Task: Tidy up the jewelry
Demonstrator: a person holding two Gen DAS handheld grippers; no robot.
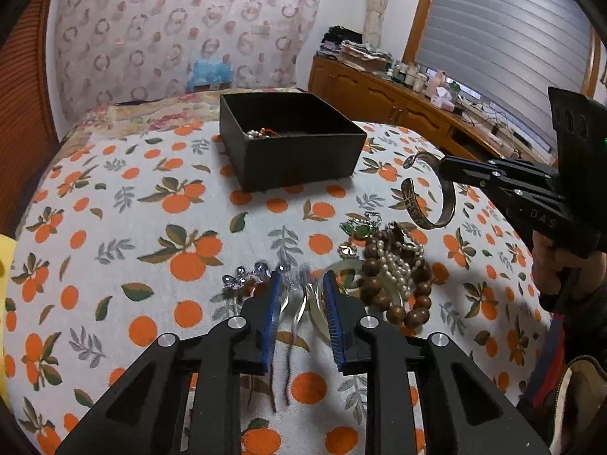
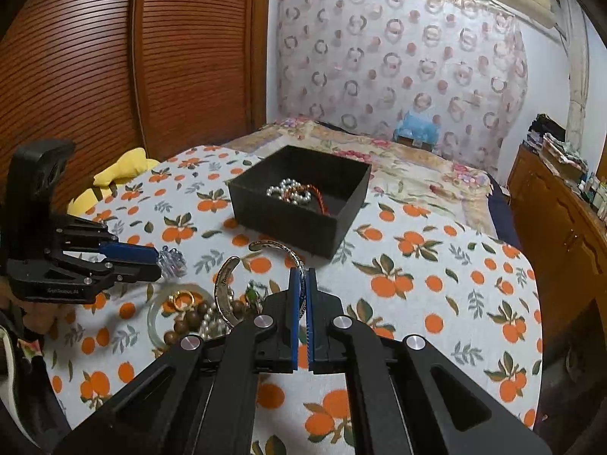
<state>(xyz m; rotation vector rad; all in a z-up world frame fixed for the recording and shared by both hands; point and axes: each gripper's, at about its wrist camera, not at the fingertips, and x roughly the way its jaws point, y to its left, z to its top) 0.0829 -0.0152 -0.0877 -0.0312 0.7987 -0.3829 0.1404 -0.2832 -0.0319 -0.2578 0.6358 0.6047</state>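
Observation:
A black open box [image 1: 299,144] stands on the orange-print cloth and holds pearls and a red cord [image 2: 294,193]. My right gripper [image 2: 302,276] is shut on a silver cuff bracelet [image 1: 428,197], held above the cloth near the box; it also shows in the right wrist view [image 2: 231,288]. My left gripper [image 1: 301,280] is open, its fingers astride a clear crystal piece with a cord [image 1: 296,295]. Beside it lies a pile: wooden beads [image 1: 398,299], pearls [image 1: 402,265], a pale jade bangle [image 1: 322,318], a green pendant [image 1: 358,227] and crystal beads [image 1: 246,278].
The cloth [image 1: 114,227] covers a bed. A wooden cabinet [image 1: 398,98] with clutter stands at the right, a slatted wooden door [image 2: 114,57] at the left. A yellow cushion [image 2: 114,174] lies at the bed's left edge. A gold ring [image 2: 184,297] lies in the pile.

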